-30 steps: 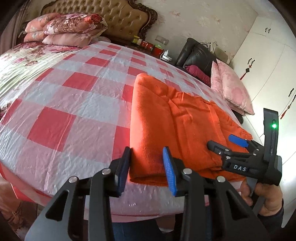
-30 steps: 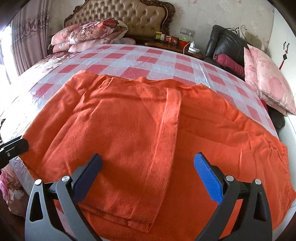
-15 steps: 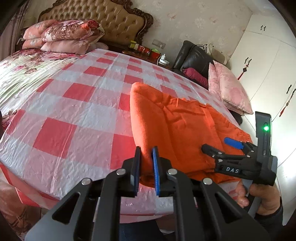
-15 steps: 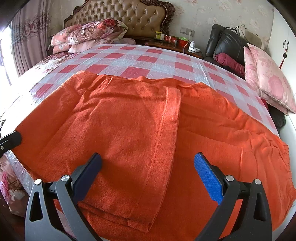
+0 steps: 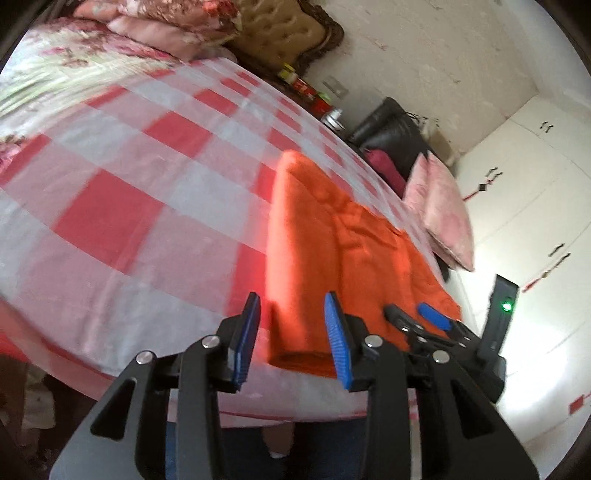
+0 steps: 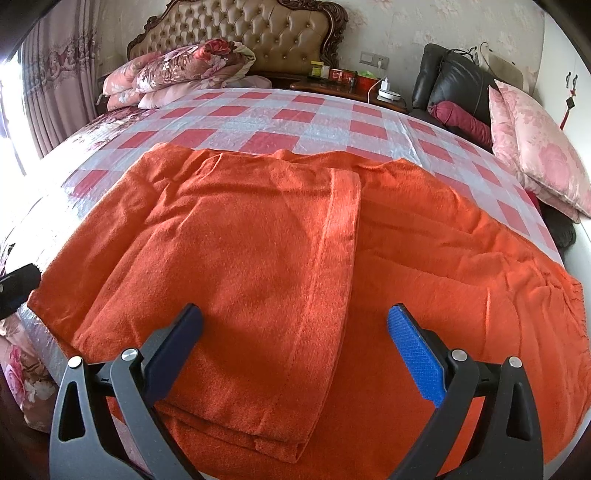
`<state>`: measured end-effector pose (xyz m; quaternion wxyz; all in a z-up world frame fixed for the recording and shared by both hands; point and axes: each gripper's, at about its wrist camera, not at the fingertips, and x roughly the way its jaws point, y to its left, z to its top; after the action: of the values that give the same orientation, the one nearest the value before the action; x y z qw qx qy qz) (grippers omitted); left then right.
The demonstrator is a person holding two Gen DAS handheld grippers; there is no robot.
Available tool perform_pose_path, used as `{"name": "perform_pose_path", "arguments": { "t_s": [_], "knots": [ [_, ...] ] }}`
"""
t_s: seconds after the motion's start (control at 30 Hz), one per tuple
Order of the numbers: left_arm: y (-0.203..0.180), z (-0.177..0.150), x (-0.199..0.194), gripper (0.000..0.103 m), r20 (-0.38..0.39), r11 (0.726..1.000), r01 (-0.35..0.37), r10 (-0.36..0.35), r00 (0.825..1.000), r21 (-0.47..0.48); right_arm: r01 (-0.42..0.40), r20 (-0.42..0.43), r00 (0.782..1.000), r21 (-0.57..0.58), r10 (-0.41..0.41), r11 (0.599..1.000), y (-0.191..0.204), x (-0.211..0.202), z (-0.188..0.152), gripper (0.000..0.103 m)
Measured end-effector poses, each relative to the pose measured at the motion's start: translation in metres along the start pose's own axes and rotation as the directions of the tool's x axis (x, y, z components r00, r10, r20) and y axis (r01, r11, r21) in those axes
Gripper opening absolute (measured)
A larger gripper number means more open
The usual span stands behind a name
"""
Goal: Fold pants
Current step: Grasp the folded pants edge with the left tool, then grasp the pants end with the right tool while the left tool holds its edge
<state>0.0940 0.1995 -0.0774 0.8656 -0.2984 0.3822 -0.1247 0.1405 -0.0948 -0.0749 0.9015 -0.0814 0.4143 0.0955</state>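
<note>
Orange pants [image 6: 258, 240] lie folded on the bed's red-and-white checked cover [image 6: 258, 122], one leg panel doubled over the left half with its hem running down the middle. My right gripper [image 6: 294, 314] hovers open just above that hem, nothing between its fingers. In the left wrist view the pants [image 5: 332, 240] stretch away from the bed's near edge. My left gripper [image 5: 292, 306] stands open with the folded near-left corner showing between its blue pads; I cannot tell whether they touch. The right gripper [image 5: 417, 312] sits just to its right.
Floral pillows and quilts [image 6: 177, 74] are stacked at the tufted headboard [image 6: 251, 33]. A nightstand with bottles [image 6: 343, 79], a black chair [image 6: 454, 81] and pink cushions [image 6: 535, 147] line the far right. White wardrobes [image 5: 524, 192] stand beyond the bed's right side.
My left gripper, shut at the pants' corner half a second ago, has opened, and its view has tilted and blurred. The right gripper has barely moved.
</note>
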Motion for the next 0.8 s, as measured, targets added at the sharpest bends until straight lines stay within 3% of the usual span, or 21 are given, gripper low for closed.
{"name": "perform_pose_path", "arguments": {
  "t_s": [0.4, 0.53, 0.8],
  "knots": [
    [-0.014, -0.006, 0.008, 0.033, -0.07, 0.997, -0.048, 0.052, 0.996, 0.054, -0.002, 0.0, 1.0, 0.002, 0.002, 1.0, -0.002, 0.0, 0.0, 0.097],
    [-0.012, -0.008, 0.009, 0.015, -0.084, 0.997, -0.052, 0.057, 0.995, 0.063, 0.001, 0.0, 1.0, 0.0, -0.001, 1.0, -0.001, 0.0, 0.0, 0.097],
    [-0.021, -0.005, -0.001, 0.011, -0.037, 0.994, -0.052, 0.056, 0.998, 0.096, 0.01, -0.003, 1.0, -0.011, -0.01, 1.0, 0.0, -0.001, 0.001, 0.097]
  ]
}}
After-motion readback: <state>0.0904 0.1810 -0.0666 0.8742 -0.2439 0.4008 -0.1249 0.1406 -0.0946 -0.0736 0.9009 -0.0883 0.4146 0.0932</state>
